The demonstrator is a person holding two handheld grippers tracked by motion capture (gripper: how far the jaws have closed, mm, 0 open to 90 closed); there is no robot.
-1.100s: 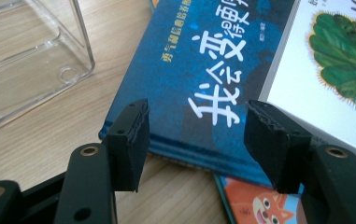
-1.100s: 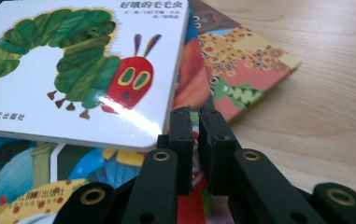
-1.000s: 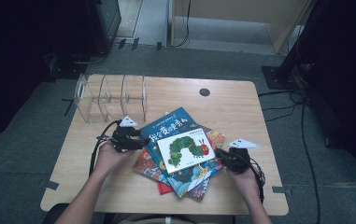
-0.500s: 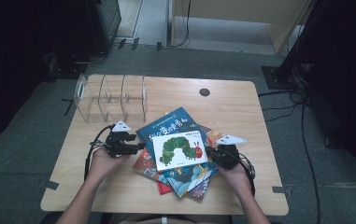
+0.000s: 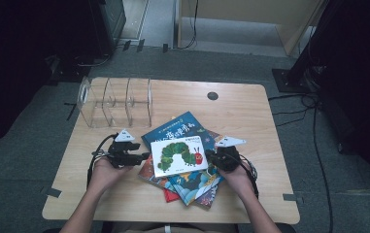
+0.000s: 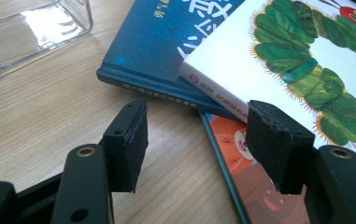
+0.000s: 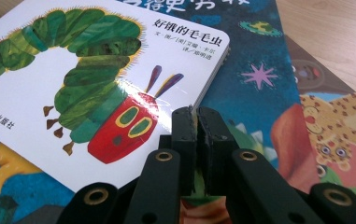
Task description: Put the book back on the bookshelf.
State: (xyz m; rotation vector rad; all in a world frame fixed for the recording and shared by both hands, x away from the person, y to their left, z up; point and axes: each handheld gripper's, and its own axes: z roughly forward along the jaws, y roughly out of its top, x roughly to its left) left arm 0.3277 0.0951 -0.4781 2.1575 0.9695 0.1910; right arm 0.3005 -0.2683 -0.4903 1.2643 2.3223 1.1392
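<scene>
Up top on the pile lies the caterpillar book (image 5: 179, 155), a thick white board book with a glossy cover that catches glare over the red head in the right tool's view (image 7: 91, 88). It rests slanted on a blue hardcover (image 5: 180, 128), whose cloth-dark spine shows clearly in the left tool's view (image 6: 152, 51), and on other picture books fanned beneath, one with an orange face (image 6: 255, 186), one with a spotted leopard (image 7: 334, 135).

Left tool (image 5: 141, 156) sits just beside the white book's left edge, its rough black foam pads (image 6: 136, 140) standing apart with nothing but bare wood grain between them. Right tool (image 5: 208, 156) is clenched, pads pressed flat together and empty, tips at the white book's right corner (image 7: 196, 116); whether they touch it I cannot tell.

From the high view alone comes the clear plastic divider rack (image 5: 114, 102) on the pale wooden surface (image 5: 250, 111); the left tool's view cuts it to one shiny corner (image 6: 35, 32). Lower books' titles stay covered.
</scene>
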